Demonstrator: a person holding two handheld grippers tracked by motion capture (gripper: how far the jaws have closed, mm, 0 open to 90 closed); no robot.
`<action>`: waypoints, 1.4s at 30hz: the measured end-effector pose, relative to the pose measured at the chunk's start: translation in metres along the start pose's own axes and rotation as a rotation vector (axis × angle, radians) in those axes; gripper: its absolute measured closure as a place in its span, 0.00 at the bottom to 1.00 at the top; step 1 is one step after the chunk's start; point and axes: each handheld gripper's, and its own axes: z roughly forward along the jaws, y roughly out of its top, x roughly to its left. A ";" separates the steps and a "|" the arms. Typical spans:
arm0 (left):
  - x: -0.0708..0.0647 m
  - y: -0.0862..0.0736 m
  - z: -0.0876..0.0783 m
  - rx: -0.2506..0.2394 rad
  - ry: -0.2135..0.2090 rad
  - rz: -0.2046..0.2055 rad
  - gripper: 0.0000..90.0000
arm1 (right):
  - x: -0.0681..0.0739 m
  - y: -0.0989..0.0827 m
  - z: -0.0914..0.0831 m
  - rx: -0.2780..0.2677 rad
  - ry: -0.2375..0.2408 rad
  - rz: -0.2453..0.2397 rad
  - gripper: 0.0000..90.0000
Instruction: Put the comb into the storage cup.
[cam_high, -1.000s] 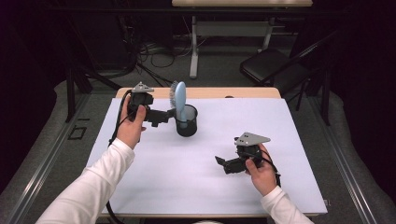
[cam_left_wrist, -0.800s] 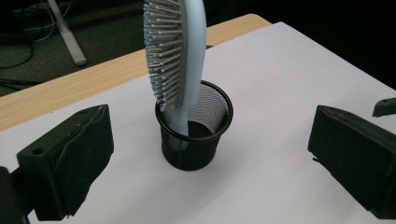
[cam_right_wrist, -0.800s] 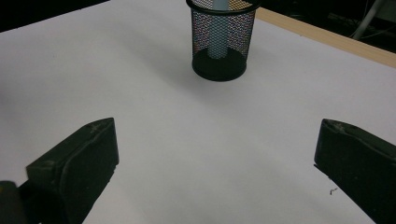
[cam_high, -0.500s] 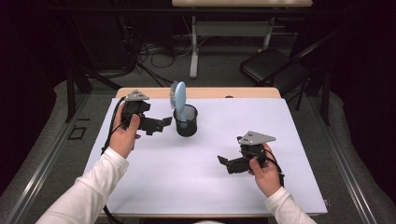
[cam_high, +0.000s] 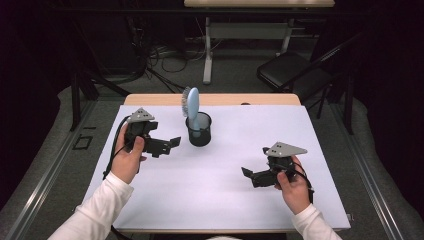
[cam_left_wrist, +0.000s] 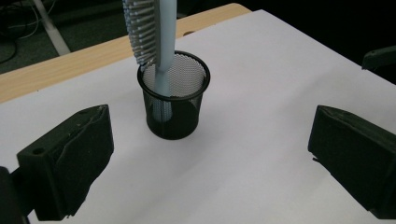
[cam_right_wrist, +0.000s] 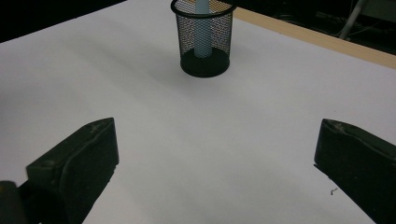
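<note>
While the brush stands in the cup, the coming move is judged to turn on these relations:
Brush: a pale blue hairbrush (cam_high: 192, 107) is stood handle-down in a black mesh cup (cam_high: 199, 132), its bristled head rising above the rim
Long axis: the brush is held close to upright, leaned slightly against the cup's rim; in the left gripper view the handle (cam_left_wrist: 164, 56) is seen entering the cup at its rear side
Place: the cup is set on the white sheet of the desk (cam_high: 320, 150), near the far edge and a little left of its middle
Left gripper: the left gripper (cam_high: 172, 142) is held just beside the cup, on the cup's left, its jaws spread wide and nothing between them; it is aimed at the cup
Right gripper: the right gripper (cam_high: 248, 175) is kept toward the near right corner, well apart from the cup, jaws likewise parted and empty
Nearer tool: the left gripper is clearly nearer
Judgement: any reach for the brush or cup is best made from the left
</note>
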 end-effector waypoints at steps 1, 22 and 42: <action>0.000 -0.003 0.000 0.000 0.003 -0.002 0.01 | -0.001 -0.001 -0.001 0.000 -0.003 0.002 0.00; 0.006 -0.056 0.006 -0.022 0.023 -0.082 0.01 | -0.020 -0.025 -0.017 0.006 -0.062 0.059 0.00; 0.011 -0.080 0.017 -0.022 0.054 -0.092 0.01 | -0.030 -0.036 -0.018 0.005 -0.097 0.093 0.00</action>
